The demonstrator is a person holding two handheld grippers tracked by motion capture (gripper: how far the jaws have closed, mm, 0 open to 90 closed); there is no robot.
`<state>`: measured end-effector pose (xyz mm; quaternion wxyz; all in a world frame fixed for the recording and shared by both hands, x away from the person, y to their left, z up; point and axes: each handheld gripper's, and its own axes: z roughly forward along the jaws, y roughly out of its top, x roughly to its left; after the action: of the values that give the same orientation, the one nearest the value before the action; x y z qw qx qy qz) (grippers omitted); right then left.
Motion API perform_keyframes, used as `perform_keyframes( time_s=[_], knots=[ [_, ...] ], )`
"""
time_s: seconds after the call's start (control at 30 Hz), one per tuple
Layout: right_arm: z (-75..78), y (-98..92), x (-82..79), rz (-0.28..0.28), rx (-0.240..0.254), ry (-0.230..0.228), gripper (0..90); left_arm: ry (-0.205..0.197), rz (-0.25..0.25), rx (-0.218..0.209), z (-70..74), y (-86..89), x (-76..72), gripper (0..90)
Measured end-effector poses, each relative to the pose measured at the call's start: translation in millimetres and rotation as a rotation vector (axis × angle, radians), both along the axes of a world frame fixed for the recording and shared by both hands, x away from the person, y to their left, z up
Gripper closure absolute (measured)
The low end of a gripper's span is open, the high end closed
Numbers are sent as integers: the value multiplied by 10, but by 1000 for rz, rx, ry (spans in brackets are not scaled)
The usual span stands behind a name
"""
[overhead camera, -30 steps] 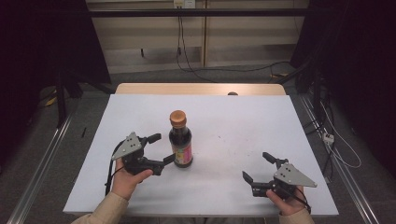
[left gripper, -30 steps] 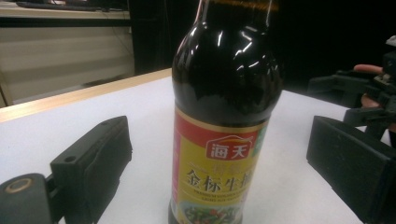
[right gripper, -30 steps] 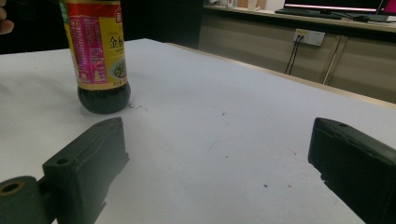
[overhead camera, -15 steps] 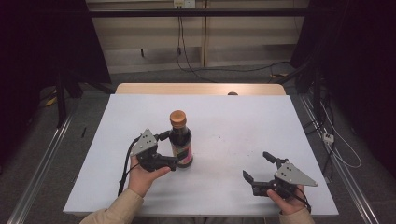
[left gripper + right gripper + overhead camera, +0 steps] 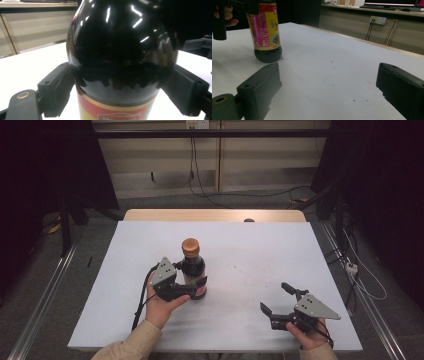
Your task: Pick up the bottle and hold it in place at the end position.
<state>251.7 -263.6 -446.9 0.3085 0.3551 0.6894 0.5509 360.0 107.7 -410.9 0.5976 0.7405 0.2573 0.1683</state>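
The step in hand is the grasp of the soy sauce bottle (image 5: 193,268), which stands upright on the white surface (image 5: 250,255) directly between the jaws of the left gripper (image 5: 191,287). In the left gripper view the bottle's dark glass body (image 5: 120,50) sits square between the two black pads (image 5: 58,87), which lie against its sides just above the red-and-yellow label; the jaws have just been closing, and they look clamped on the bottle, though how firmly they press cannot be told. The right gripper (image 5: 278,301) rests low on the surface well off to the side, its jaws apart with nothing between them; from its own view the bottle (image 5: 265,35) stands ahead and off to one side of those jaws, with the other hand's fingers (image 5: 227,18) beside it. Compared with a second ago, the left gripper has slid in from beside the bottle until the jaws straddle it, and the gap between them has narrowed onto the glass; the bottle keeps its place and the right gripper has not shifted. The next move, as I judge it, calls for a secure squeeze on smooth, rounded glass before any lift, kept vertical so the tall bottle does not tip or slip down through the pads.
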Motion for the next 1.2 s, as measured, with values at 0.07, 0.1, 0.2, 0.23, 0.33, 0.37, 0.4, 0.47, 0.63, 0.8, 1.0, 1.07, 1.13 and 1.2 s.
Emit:
perform_keyframes(
  time_s=[0.07,0.1,0.2,0.23,0.33,0.37,0.4,0.47,0.63,0.8,1.0,1.07,1.13,1.2],
  knots=[
    [0,0,-1,-1,-1,2,51,0,10,-1,-4,-10,2,165],
    [1,0,-1,-2,-1,0,50,2,16,4,-13,-25,10,171],
    [3,-1,0,-4,-1,-1,48,0,15,5,-31,-61,21,193],
    [2,-2,1,-3,-1,-1,48,-3,14,8,-34,-66,24,204],
    [2,-4,0,-3,2,0,48,-5,17,14,-42,-82,31,250],
    [3,-6,-1,-4,0,-1,48,-11,18,13,-44,-87,35,273],
    [4,-7,-1,-4,0,-3,48,-11,18,13,-44,-87,35,286],
    [4,-11,-2,-5,0,-3,48,-17,19,22,-40,-92,32,289],
    [8,-12,3,-8,3,-5,47,-22,12,27,-34,-87,35,297],
    [10,-9,8,-1,4,-7,47,-21,23,37,-10,-105,38,300],
    [13,-19,5,-7,12,-10,45,-15,5,48,25,-161,106,302],
    [12,-22,5,-9,16,-9,45,-34,4,65,37,-191,130,302],
    [11,-23,8,-8,18,-7,45,-42,0,66,51,-204,160,303],
    [9,-23,9,-6,17,-7,45,-38,-6,49,70,-213,197,303]
  ],
)
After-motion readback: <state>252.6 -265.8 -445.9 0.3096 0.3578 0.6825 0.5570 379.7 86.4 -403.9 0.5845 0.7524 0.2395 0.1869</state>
